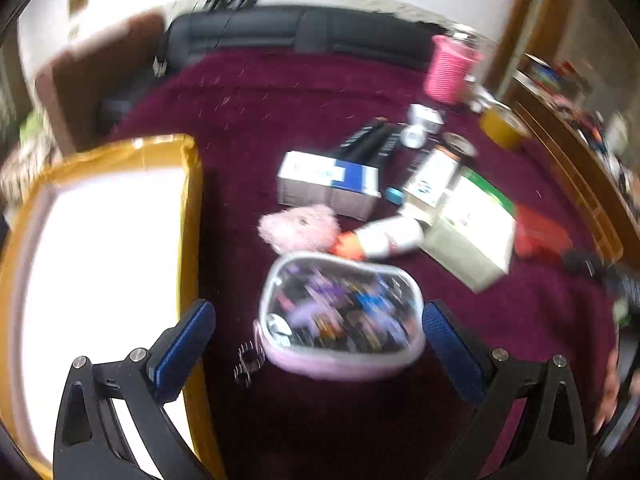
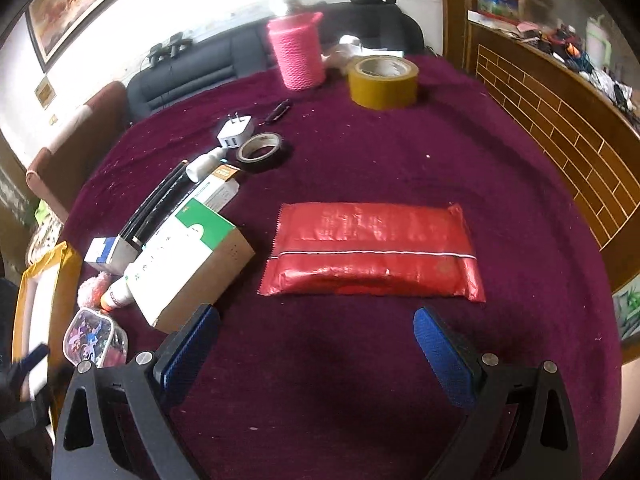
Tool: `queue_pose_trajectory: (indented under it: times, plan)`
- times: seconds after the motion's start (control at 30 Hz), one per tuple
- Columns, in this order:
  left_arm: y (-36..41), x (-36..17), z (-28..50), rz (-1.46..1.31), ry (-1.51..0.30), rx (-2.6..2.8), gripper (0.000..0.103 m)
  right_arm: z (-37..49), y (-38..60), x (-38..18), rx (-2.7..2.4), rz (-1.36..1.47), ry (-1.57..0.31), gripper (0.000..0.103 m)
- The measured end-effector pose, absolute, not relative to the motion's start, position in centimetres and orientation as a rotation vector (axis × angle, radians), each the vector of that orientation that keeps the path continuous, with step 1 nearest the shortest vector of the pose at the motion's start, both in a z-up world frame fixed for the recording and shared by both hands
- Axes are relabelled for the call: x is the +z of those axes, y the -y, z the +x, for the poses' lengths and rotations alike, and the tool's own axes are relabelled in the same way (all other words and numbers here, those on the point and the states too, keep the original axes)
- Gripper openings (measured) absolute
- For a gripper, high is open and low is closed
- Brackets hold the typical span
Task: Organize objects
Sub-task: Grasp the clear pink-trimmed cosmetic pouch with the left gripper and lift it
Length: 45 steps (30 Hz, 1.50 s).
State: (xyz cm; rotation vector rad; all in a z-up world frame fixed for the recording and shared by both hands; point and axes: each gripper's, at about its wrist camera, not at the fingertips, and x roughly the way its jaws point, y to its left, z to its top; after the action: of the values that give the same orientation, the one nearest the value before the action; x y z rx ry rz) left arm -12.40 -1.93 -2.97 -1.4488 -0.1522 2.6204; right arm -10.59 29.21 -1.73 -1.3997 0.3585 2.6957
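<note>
My left gripper [image 1: 318, 322] is open, its blue pads either side of a clear pouch [image 1: 340, 314] with purple cartoon print lying on the maroon cloth; the view is blurred. The pouch also shows in the right wrist view [image 2: 94, 338]. My right gripper [image 2: 316, 328] is open and empty just short of a red foil pack [image 2: 372, 254]. A yellow-rimmed box [image 1: 100, 248] with a white inside stands left of the pouch. A green-and-white carton [image 2: 188, 256], a blue-and-white box [image 1: 328, 182], a white bottle [image 1: 388, 238] and a pink fluffy item [image 1: 300, 226] lie between.
A pink cup [image 2: 298, 50], a yellow tape roll [image 2: 382, 80], a black tape roll [image 2: 260, 152], a white charger [image 2: 236, 132] and a black clip [image 2: 278, 111] sit further back. A black sofa [image 2: 200, 68] stands behind and a brick-patterned counter [image 2: 560, 128] to the right.
</note>
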Motion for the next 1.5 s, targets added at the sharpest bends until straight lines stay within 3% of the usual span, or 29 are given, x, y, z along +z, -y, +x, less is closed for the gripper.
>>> queue_pose_trajectory:
  times: [0.07, 0.13, 0.23, 0.27, 0.33, 0.47, 0.67, 0.8, 0.9, 1.27, 1.5]
  plan:
    - [2.2, -4.6, -14.4, -1.549, 0.259, 2.511, 0.103, -10.4, -29.4, -1.9, 2.706, -1.4, -0.386, 0.1]
    - [0.6, -4.8, -14.8, -1.568, 0.101, 2.554, 0.103, -10.3, -29.2, -2.0, 2.715, -1.406, -0.394, 0.1]
    - [-1.9, -4.9, -14.1, -1.55, 0.046, 2.434, 0.102, -10.1, -29.0, -2.2, 2.733, -1.42, -0.402, 0.1]
    - [-2.8, -4.9, -13.6, -1.533, 0.048, 2.351, 0.101, -10.0, -28.9, -2.3, 2.737, -1.423, -0.402, 0.1]
    - [-4.1, -4.6, -12.6, -1.509, 0.107, 2.171, 0.086, -9.9, -28.9, -2.6, 2.738, -1.43, -0.394, 0.1]
    - [-5.0, -2.9, -11.4, -1.429, -0.03, 2.243, 0.085, -9.5, -29.3, -2.6, 2.741, -1.425, -0.394, 0.1]
    - [-4.6, -3.4, -12.4, -1.467, 0.15, 2.287, 0.087, -9.2, -29.7, -2.8, 2.746, -1.43, -0.433, 0.1]
    - [-7.6, -3.4, -12.1, -1.256, -0.203, 2.367, 0.089, -9.0, -29.7, -2.9, 2.744, -1.438, -0.429, 0.1]
    - [-9.6, -4.0, -13.0, -1.219, -0.346, 2.272, 0.09, -8.5, -30.4, -2.8, 2.734, -1.422, -0.459, 0.1]
    - [-13.1, -4.6, -7.7, -1.198, -0.433, 1.855, 0.09, -7.9, -31.9, -3.4, 2.704, -1.422, -0.496, 0.1]
    - [-14.0, -1.0, -4.7, -0.982, -0.699, 1.904, 0.09, -6.8, -32.4, -3.6, 2.701, -1.437, -0.479, 0.1]
